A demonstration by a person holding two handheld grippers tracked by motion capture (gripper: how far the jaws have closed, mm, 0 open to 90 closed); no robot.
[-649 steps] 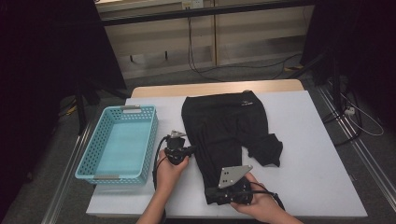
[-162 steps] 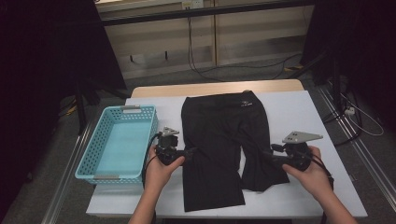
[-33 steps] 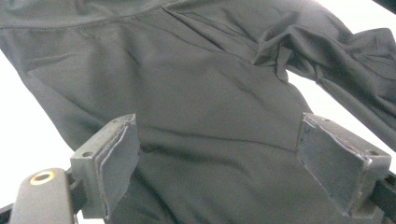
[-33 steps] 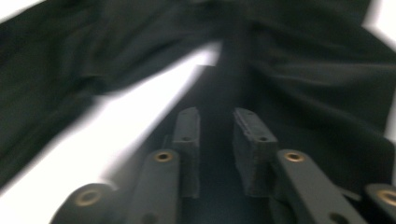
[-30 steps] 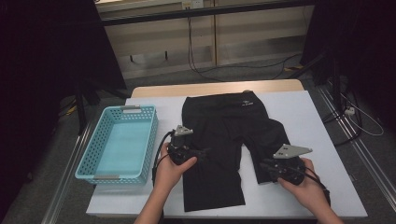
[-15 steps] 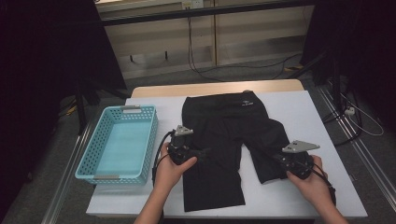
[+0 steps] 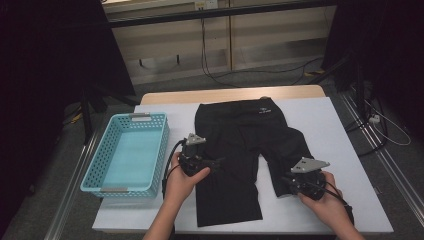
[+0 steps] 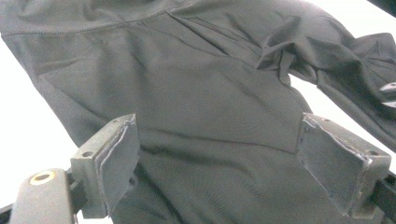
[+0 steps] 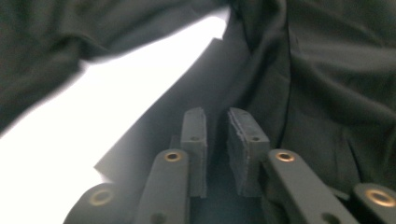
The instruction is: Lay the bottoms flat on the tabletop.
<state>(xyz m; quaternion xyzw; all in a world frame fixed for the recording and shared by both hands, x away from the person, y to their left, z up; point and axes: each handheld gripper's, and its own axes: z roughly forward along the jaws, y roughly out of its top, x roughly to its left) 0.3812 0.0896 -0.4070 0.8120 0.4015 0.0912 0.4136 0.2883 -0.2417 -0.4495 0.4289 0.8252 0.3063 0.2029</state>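
A pair of black shorts point(image 7: 240, 145) lies flat on the white table point(image 7: 340, 130), waistband at the far side. My left gripper point(image 7: 220, 162) rests over the shorts' left leg, jaws wide open, with the fabric point(image 8: 187, 79) spread flat beneath and between the pads point(image 8: 116, 158). My right gripper point(image 7: 286, 182) sits at the hem of the right leg. Its jaws have just been opening and stand a narrow gap apart point(image 9: 217, 126), with nothing pinched between them. Crumpled black cloth point(image 9: 336, 93) lies just ahead of it and to its right.
A light blue plastic basket point(image 7: 150, 116) with nothing in it stands at the table's left side, close to my left hand. Bare white tabletop point(image 9: 116, 107) stretches right of the shorts. Cables trail on the floor beyond the table's far edge.
My right gripper shifted a little to the right, then came back left to the hem of the right leg. The left gripper has kept still.
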